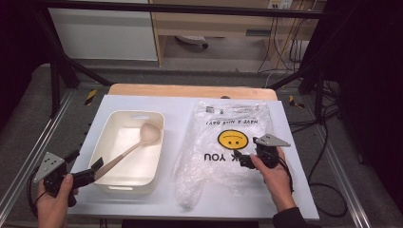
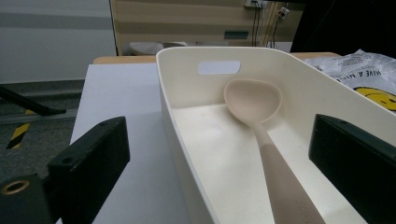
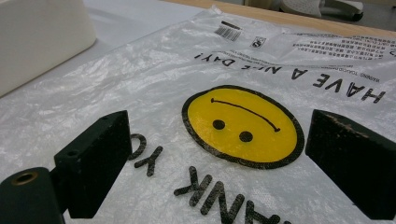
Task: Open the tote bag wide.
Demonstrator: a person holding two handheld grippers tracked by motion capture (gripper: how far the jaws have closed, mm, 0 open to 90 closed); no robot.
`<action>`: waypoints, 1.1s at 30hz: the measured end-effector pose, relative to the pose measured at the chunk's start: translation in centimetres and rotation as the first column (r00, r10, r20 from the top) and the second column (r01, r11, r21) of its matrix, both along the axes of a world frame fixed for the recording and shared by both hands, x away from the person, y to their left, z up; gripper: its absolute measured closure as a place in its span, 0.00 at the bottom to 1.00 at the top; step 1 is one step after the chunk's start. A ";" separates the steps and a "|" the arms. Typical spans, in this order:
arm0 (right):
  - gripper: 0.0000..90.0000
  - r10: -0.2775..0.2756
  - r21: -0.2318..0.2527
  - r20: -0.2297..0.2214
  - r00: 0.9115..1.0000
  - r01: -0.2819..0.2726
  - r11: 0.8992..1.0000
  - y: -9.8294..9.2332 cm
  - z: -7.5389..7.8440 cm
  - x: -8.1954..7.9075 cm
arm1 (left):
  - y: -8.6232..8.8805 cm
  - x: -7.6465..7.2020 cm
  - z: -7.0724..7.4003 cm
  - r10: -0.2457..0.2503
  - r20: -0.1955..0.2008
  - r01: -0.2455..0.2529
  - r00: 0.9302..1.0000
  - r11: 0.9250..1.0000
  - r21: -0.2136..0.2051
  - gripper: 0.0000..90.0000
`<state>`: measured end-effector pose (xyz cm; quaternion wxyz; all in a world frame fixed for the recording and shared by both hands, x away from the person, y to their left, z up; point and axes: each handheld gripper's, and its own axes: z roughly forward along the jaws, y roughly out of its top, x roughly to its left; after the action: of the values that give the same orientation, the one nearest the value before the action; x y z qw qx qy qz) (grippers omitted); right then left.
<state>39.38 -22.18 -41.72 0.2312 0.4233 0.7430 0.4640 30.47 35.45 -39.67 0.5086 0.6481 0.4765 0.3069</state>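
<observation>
A cream plastic bin (image 1: 134,114) stands on the left of the white board. A beige spoon (image 1: 148,133) lies in it, and the handle slants out over the near left rim. My left gripper (image 1: 85,165) is at that handle's end, open. In the left gripper view the spoon (image 2: 261,116) runs up between the wide jaws of the left gripper (image 2: 222,158), touching neither. A clear plastic bag (image 1: 223,118) with a yellow smiley lies flat on the right. My right gripper (image 1: 241,159) hovers open over the bag's lettering; the right gripper (image 3: 219,154) frames the smiley (image 3: 243,126).
The white board (image 1: 176,104) lies on a wooden table top (image 1: 190,90) inside a metal frame. Cables (image 1: 328,156) trail over the floor at the right. A bare strip of board runs between bin and bag.
</observation>
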 end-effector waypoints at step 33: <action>0.15 -0.235 -0.064 -0.024 0.972 0.233 0.970 -10.2 1.8 3.6 | 0.1 0.2 -0.4 0.008 -0.026 -0.008 1.000 1.000 0.000 0.05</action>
<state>42.97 -32.36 -39.94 0.2854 0.5079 0.7052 0.4040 30.63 35.51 -40.11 0.5013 0.6502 0.4856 0.3003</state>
